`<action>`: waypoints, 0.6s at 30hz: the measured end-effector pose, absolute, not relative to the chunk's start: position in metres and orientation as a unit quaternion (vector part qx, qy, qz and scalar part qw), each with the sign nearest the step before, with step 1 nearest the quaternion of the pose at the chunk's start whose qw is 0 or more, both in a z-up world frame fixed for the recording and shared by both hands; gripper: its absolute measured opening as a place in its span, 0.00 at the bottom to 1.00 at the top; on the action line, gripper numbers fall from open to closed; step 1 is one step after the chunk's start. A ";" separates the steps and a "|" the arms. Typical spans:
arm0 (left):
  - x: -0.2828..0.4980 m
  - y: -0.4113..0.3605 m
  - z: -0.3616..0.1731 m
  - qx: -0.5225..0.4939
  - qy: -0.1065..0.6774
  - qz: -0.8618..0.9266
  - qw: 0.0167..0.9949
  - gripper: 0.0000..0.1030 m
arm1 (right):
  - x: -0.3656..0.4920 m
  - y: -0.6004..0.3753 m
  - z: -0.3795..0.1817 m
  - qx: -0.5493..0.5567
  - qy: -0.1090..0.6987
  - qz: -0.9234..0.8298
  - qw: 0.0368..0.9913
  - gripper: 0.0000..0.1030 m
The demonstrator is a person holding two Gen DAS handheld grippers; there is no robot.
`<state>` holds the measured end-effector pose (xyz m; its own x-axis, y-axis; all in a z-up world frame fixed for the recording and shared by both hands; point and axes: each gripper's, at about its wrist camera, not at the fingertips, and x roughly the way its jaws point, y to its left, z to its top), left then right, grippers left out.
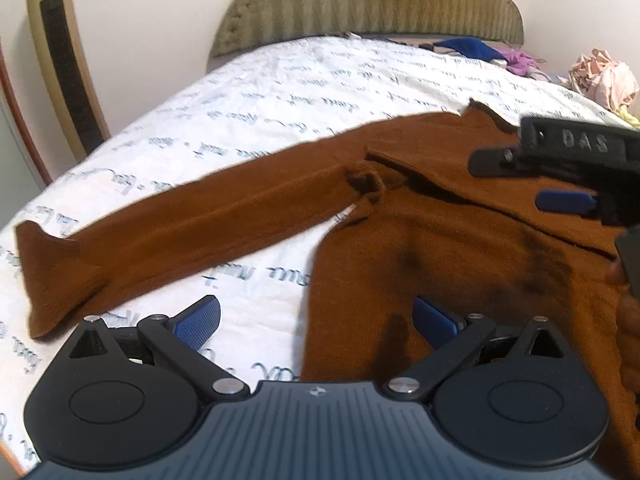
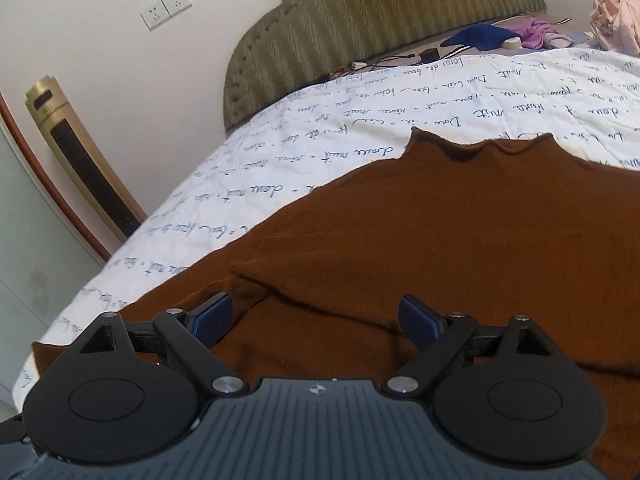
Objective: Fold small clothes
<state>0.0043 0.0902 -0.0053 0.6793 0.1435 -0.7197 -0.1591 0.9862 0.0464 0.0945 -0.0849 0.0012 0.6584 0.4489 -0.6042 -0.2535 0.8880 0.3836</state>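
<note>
Left gripper [image 1: 316, 320]: fingers spread wide, nothing held.
Right gripper [image 2: 316, 314]: likewise spread, empty.
Risk: brown sweater [image 1: 440, 240] sleeve [image 1: 180, 224] could be bunched if pinched off-edge.

free: white sheet [image 1: 280, 92] left of sweater [image 1: 400, 216] | blocked: clothes pile [image 1: 604, 80] far right

Illumination: soft, even, indoor. Dark shadow patches fall on the brown sweater [image 1: 460, 240] ahead of the left gripper [image 1: 316, 320]. Fisheye curvature bends frame edges; corners vignette. The right gripper [image 1: 560, 168] appears motion-blurred.
</note>
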 end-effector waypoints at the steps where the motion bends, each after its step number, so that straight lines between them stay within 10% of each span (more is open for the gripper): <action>1: 0.002 0.092 -0.003 -0.009 0.387 0.089 0.918 1.00 | 0.092 -0.084 0.001 0.136 0.364 0.198 0.900 0.86; 18: -0.059 0.220 0.022 -0.027 0.348 0.276 0.895 1.00 | 0.067 0.013 0.007 0.127 0.382 0.349 0.846 0.86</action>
<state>-0.0586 0.2204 0.0218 0.6051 0.4753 -0.6388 -0.5132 0.8462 0.1435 0.0669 0.0127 0.0071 0.4645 0.6873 -0.5585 -0.4928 0.7246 0.4818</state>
